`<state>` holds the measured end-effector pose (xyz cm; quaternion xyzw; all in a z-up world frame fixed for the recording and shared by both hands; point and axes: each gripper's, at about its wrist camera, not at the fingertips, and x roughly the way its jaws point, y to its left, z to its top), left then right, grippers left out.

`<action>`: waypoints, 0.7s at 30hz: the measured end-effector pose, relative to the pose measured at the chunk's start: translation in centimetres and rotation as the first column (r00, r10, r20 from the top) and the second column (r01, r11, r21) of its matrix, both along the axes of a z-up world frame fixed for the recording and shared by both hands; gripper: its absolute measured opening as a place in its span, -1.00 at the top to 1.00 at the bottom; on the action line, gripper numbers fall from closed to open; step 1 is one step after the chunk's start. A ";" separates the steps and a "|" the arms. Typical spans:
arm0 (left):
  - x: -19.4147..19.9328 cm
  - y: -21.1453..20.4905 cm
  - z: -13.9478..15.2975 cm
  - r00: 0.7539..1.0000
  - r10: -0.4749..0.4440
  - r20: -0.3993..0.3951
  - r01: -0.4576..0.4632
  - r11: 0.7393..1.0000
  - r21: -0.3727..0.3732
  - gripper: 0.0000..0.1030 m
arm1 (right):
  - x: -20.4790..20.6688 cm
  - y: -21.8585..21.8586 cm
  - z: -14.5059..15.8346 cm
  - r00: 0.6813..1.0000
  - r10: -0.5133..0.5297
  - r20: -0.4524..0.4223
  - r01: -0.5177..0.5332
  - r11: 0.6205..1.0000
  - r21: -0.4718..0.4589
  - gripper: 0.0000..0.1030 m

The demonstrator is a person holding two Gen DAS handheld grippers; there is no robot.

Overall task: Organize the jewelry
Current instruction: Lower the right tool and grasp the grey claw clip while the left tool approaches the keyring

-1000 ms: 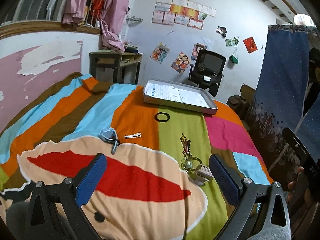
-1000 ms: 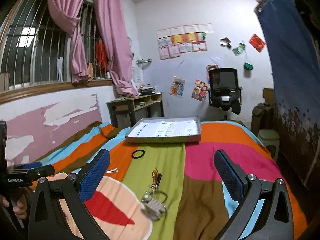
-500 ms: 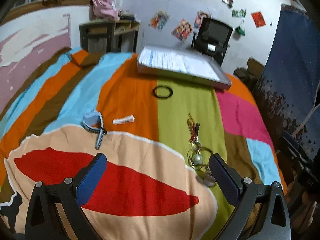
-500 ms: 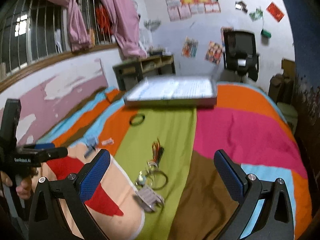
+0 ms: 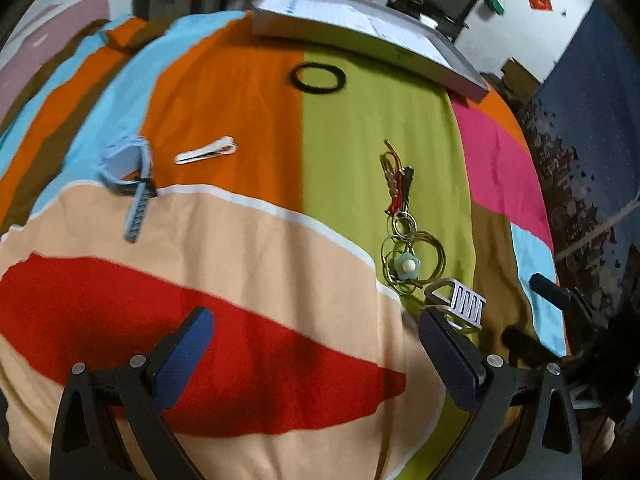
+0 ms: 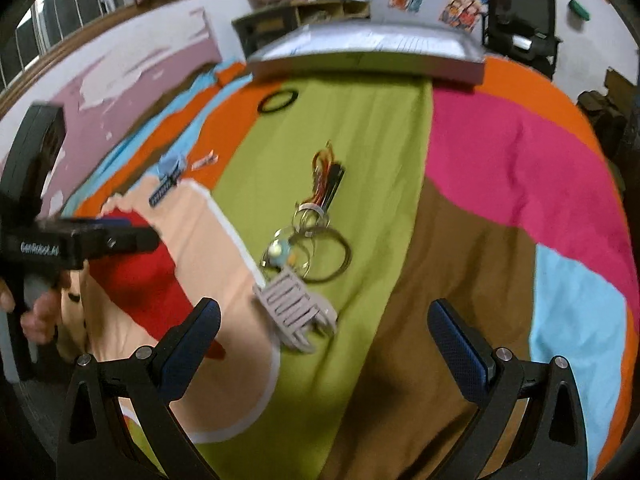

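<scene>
Nothing sorted yet: every piece lies loose on the striped bedspread [image 5: 248, 92].

Ring-and-tassel keychain bunch [image 6: 312, 232], lilac claw clip [image 6: 298, 316], blue clip [image 5: 130, 172], white barrette [image 5: 206, 150] and black hair tie [image 5: 318, 77] all lie short of the flat grey tray [image 5: 400, 46]; left gripper [image 5: 316, 356] and right gripper [image 6: 324, 352] both gape empty.

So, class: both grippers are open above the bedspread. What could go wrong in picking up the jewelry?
1. The grey clip touches the ring bundle; grabbing one may drag the other.
2. The bedspread is soft, so the flat white clip may sink and cloth get pinched.
3. The tray lies far off, so a drop is possible.
</scene>
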<state>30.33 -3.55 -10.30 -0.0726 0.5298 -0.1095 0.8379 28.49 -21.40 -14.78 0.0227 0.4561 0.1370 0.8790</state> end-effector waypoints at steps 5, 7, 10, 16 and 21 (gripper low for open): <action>1.6 -1.7 -1.6 0.997 -0.072 -0.027 0.072 0.997 0.004 -0.74 | 0.8 0.3 -1.2 0.998 0.022 -0.059 -0.022 1.000 0.001 -0.72; 2.0 -2.0 -2.1 0.995 -0.089 -0.035 0.089 0.996 -0.006 -0.74 | 1.2 0.7 -1.8 0.997 0.032 -0.077 -0.032 0.999 -0.006 -0.57; 2.5 -2.6 -2.7 0.993 -0.111 -0.039 0.110 0.994 -0.010 -0.74 | 1.8 1.4 -2.6 0.994 0.052 -0.098 -0.055 0.998 -0.035 -0.36; 2.9 -3.6 -3.3 0.987 -0.156 -0.037 0.155 0.988 -0.014 -0.65 | 2.3 1.8 -3.4 0.989 0.080 -0.125 -0.086 0.996 -0.038 0.24; 3.0 -4.7 -3.4 0.979 -0.202 -0.001 0.202 0.979 -0.026 -0.59 | 2.2 0.9 -3.2 0.991 0.059 -0.119 -0.062 0.998 -0.016 0.41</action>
